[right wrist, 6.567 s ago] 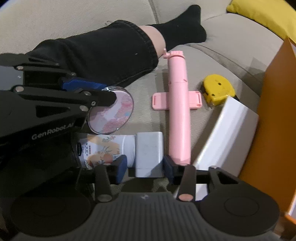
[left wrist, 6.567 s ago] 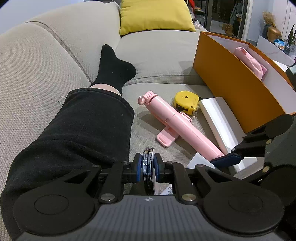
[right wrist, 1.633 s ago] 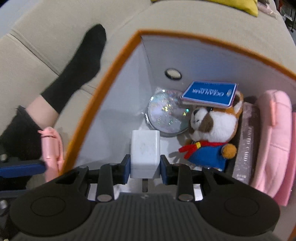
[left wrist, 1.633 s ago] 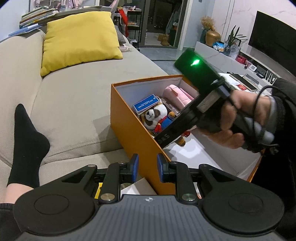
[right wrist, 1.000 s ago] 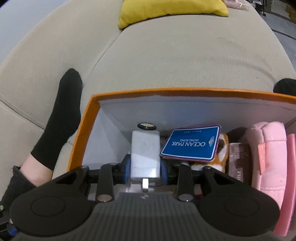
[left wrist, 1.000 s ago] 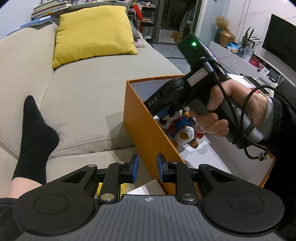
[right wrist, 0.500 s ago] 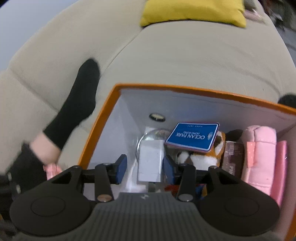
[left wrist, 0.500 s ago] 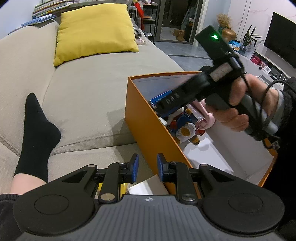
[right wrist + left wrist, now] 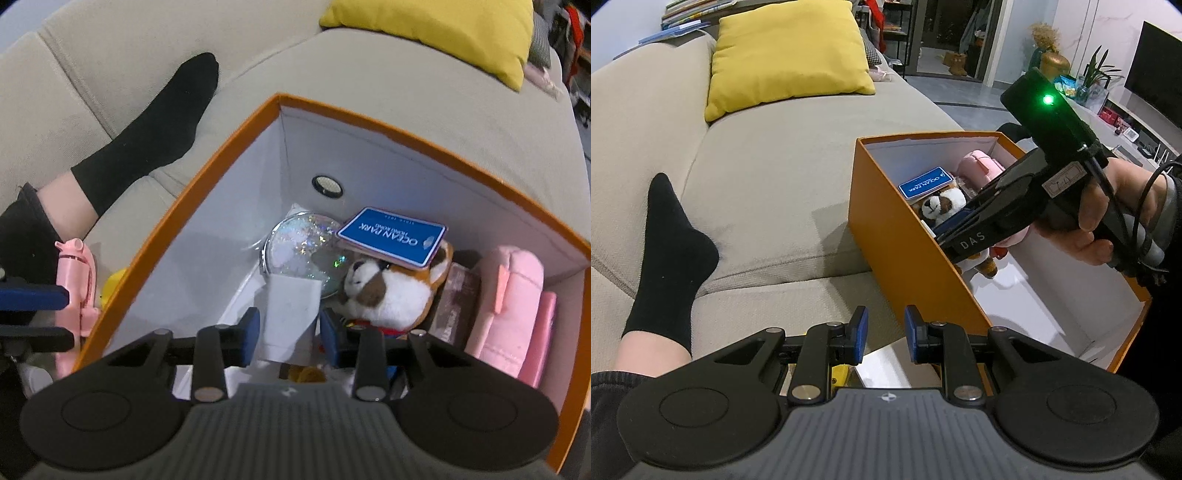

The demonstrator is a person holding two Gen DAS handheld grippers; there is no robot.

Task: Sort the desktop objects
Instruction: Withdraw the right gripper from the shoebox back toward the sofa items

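My right claw hangs inside the orange box. Its jaws have just been closing a little, yet both pads stand apart from the white charger block, which tilts loose between them, released here because the box collects the sorted things. The block is smooth, hard and square. Beyond it lie a glittery round mirror, a soft plush dog with a blue card on its head, and a padded pink pouch. My left claw waits narrowly open and empty over the beige woven sofa.
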